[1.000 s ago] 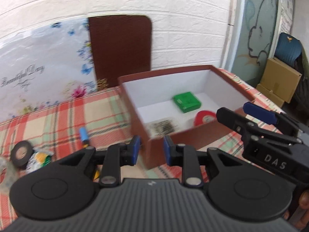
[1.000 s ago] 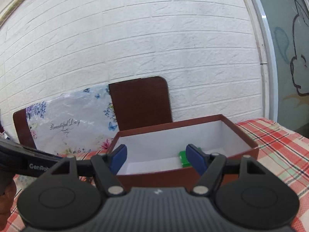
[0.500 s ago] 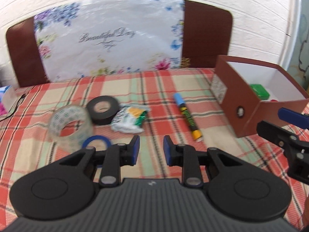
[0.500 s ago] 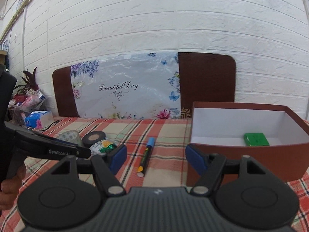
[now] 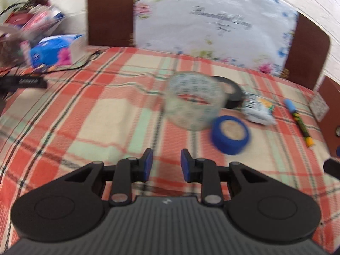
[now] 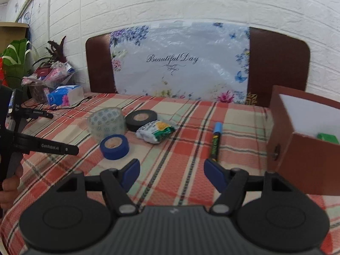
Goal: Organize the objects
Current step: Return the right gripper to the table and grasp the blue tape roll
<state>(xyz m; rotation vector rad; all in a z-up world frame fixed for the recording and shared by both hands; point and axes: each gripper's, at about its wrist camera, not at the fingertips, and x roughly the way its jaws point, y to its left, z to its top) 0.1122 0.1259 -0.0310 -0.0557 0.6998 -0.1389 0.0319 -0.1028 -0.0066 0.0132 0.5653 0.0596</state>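
The left gripper (image 5: 165, 163) is released: its blue pads stand a narrow gap apart with nothing between them, above the plaid tablecloth (image 5: 106, 114). Ahead of it, slightly to the right, stands the clear tape roll (image 5: 193, 101); the black tape roll (image 5: 230, 93) lies just behind that roll, and the blue tape roll (image 5: 230, 135) lies just beside it, ahead and to the right of the pads. Farther right lie the white-and-green packet (image 5: 258, 110) and the marker (image 5: 299, 122). The right gripper (image 6: 172, 175) is also released, its jaws wide apart and empty. The marker lies just ahead of its right finger, pointing away from it. The packet and the three tape rolls lie ahead to its left. The brown box (image 6: 306, 140) stands to its right, with a green item (image 6: 328, 138) inside.
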